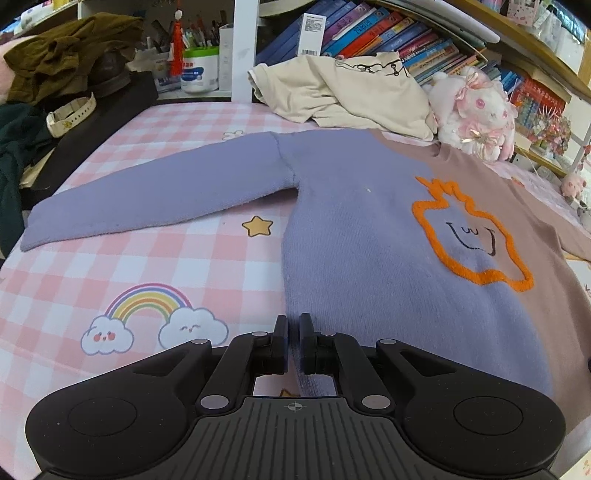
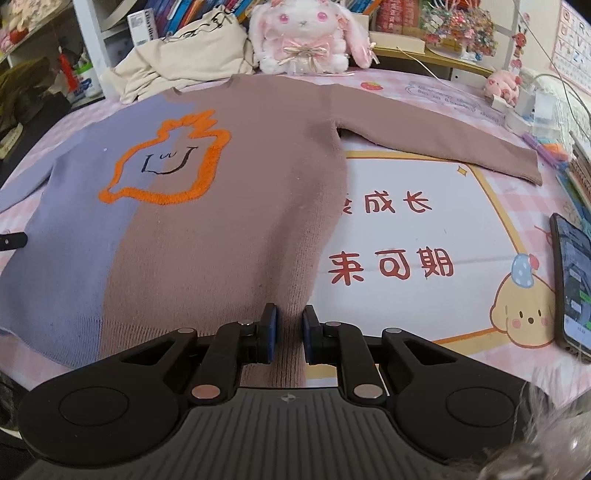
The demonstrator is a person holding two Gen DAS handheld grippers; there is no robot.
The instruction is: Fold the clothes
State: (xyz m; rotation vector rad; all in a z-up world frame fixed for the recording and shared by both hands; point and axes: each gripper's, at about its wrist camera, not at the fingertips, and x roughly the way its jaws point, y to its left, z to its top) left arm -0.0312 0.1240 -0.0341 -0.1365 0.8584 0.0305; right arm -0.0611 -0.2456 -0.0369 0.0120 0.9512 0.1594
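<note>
Purple-and-brown knit, one sweater (image 1: 369,229), lies flat and face up on the checked bed cover (image 1: 166,266), both sleeves spread: purple toward ten o'clock, brown toward two. I find no fold made yet. My left gripper (image 1: 293,341) is pinched on the hem's purple corner; my right gripper (image 2: 290,338) is pinched on the brown corner at six o'clock. I judge the first fold about to begin. A cream garment (image 1: 343,92) at twelve o'clock remains unfolded.

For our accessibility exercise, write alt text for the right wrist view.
A right hand-held gripper pinches the bottom hem of a purple-and-brown knitted sweater with an orange outlined motif, spread flat on a pink checked printed cloth. A pink-and-white plush rabbit sits behind it.
</note>
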